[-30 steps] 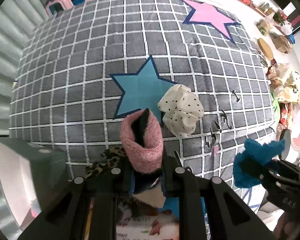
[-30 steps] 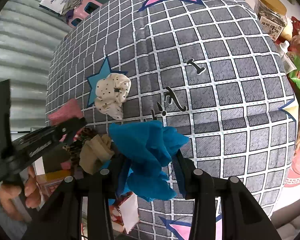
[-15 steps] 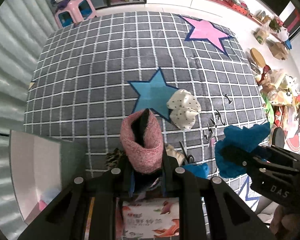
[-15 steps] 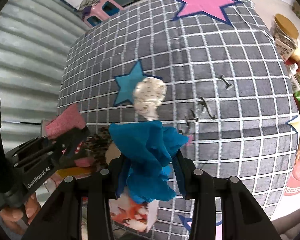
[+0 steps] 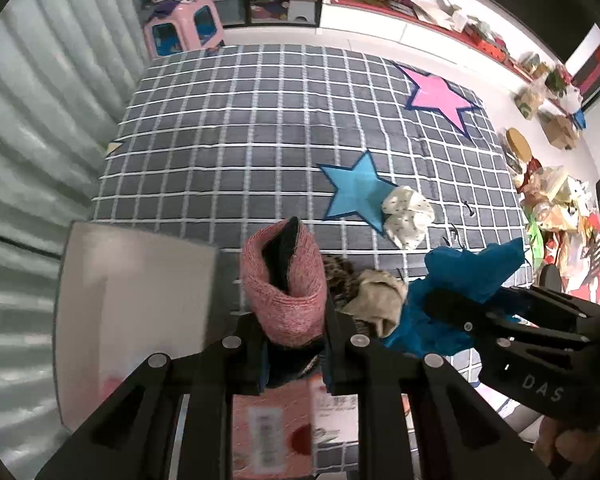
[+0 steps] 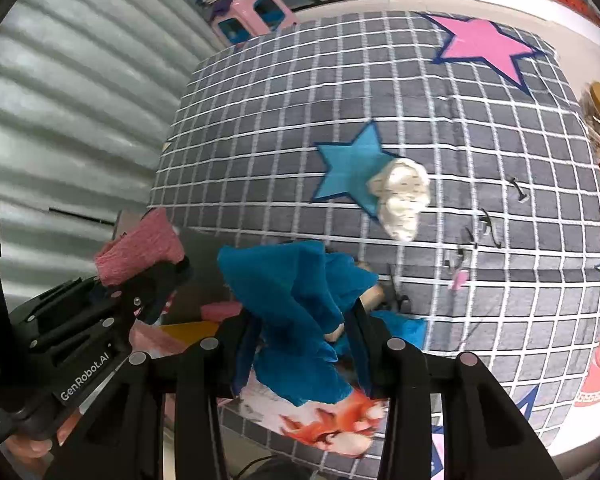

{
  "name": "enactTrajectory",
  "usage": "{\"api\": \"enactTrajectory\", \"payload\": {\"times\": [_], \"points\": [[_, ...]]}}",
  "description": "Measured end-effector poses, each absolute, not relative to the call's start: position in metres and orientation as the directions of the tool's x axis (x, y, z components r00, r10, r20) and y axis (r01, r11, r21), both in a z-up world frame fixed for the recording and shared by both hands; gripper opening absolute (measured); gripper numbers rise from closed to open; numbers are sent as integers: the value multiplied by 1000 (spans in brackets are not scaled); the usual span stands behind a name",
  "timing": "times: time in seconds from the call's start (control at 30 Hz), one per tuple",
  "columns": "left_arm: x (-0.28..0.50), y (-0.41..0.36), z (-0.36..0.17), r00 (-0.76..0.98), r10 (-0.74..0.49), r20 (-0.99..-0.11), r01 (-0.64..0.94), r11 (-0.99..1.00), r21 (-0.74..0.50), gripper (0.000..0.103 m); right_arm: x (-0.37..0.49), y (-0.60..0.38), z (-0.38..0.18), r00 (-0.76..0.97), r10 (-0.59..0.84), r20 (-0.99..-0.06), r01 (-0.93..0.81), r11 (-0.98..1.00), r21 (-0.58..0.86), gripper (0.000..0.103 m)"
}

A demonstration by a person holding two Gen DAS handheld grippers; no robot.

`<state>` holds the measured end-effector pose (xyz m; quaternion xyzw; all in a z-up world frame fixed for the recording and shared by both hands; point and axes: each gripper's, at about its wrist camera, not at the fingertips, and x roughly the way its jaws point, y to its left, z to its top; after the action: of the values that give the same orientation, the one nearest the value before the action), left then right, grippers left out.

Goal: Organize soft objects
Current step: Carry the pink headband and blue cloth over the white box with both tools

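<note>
Dotted cloth (image 5: pixel 407 216) on mat (image 5: pixel 260 128), beside star (image 5: pixel 354 192).

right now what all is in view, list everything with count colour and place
pink knit item: 1, pink with dark lining, clamped in the left gripper
blue cloth: 1, blue, clamped in the right gripper
dotted cloth: 1, cream with dark dots, on the mat at the blue star's edge
beige cloth: 1, beige, on the mat between the grippers
leopard cloth: 1, brown spotted, beside the beige cloth
mat: 1, grey with white grid, pink and blue stars, on the floor
box: 1, pale, open, left of the mat
stool: 1, pink, beyond the mat's far corner
left gripper: 1, black, shut
right gripper: 1, black, shut
</note>
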<state>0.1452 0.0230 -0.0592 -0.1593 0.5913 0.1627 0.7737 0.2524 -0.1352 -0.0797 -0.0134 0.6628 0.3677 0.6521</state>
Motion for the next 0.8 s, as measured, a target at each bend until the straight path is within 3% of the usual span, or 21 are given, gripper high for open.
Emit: {"api": "enactTrajectory", "payload": {"times": [0.8], "points": [[11,122,-47,260,111,-959,-622,779,-79,21,155,-13,-26,-165,454,-875,-670,600,437,43]]}}
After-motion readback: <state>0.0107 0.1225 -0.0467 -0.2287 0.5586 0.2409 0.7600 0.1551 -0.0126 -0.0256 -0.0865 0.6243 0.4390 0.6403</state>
